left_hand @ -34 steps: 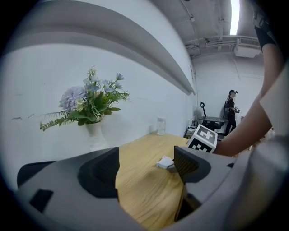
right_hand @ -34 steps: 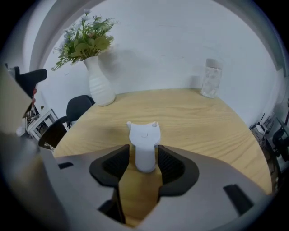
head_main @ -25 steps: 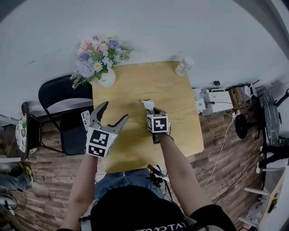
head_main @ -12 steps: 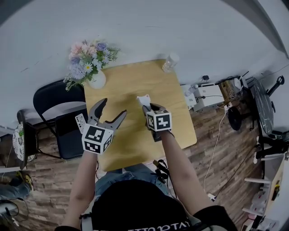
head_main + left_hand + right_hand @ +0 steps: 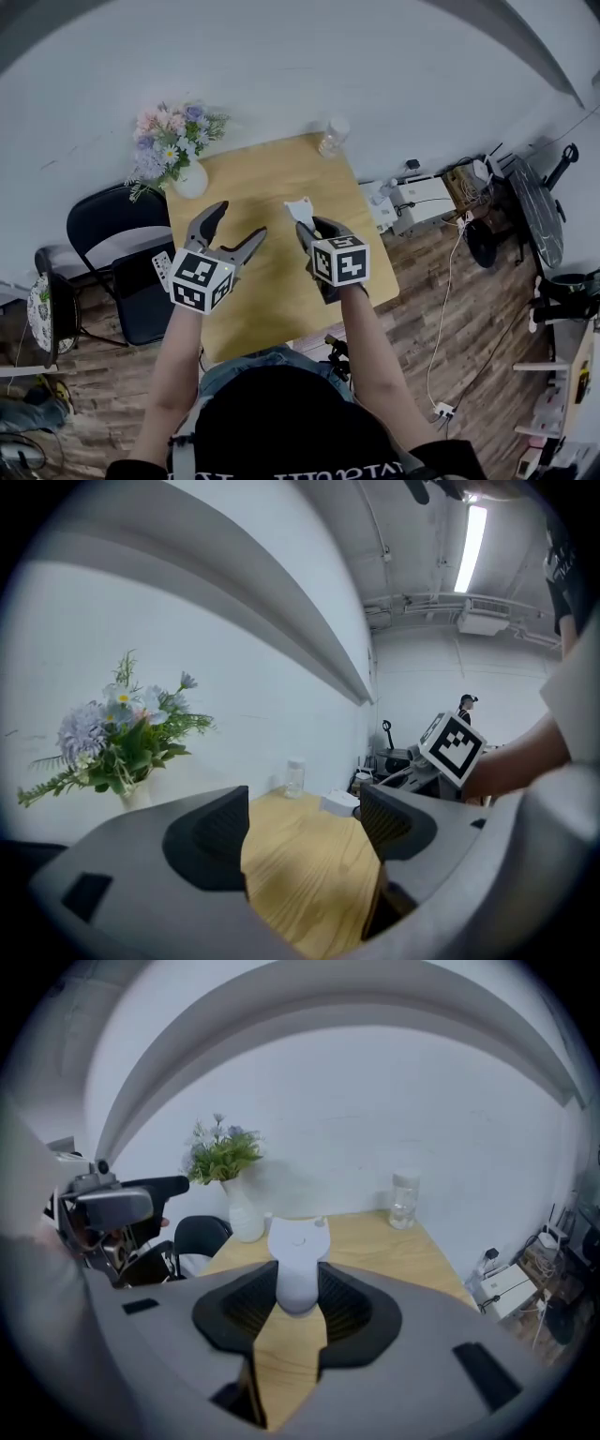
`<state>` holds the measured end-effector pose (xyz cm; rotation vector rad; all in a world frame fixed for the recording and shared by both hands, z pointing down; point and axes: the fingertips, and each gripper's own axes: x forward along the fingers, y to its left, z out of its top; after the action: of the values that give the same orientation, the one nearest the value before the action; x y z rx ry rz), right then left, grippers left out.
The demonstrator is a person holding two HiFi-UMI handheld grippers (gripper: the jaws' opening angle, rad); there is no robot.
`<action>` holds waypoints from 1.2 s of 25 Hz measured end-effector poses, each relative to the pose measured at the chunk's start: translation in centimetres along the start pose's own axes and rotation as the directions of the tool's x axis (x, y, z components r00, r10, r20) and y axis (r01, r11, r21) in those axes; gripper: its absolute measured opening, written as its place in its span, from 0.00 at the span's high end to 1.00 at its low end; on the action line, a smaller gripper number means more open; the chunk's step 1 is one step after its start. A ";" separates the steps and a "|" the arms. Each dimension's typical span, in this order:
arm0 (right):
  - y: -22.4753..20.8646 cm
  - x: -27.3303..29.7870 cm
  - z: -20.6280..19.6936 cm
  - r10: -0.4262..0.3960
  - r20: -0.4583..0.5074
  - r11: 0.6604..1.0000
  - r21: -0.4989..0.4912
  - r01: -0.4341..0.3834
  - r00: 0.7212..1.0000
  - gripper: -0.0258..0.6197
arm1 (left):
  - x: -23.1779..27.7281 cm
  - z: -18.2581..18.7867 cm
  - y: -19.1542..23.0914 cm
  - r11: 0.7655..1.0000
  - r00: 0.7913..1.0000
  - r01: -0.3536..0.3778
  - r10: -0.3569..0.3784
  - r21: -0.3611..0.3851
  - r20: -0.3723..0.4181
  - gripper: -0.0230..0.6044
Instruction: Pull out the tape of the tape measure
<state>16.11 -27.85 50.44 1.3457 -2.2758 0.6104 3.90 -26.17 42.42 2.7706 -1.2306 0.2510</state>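
With the right gripper [image 5: 298, 1309] clamped on the small white plastic tape measure case [image 5: 298, 1260] above the square light-wood table [image 5: 281, 291], the wide-open, empty left gripper [image 5: 305, 832], over the table's left half, should pinch the tape's tab, probably at the case's far end, and draw straight.

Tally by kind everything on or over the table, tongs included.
tongs: 2 (left tongs, right tongs)
tape measure: 1
vase of flowers: 1
bottle: 1
Total: 5
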 end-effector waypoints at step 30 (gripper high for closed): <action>5.9 -8.1 3.9 0.195 0.127 0.969 -0.177 -0.171 0.973 0.74 | 1.4 2.8 -7.0 0.891 0.922 0.386 -0.379 0.238 -0.077 0.81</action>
<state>13.93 -21.81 41.81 1.1414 -2.5253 0.3819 10.34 -23.00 39.80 3.1313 -0.6560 0.4326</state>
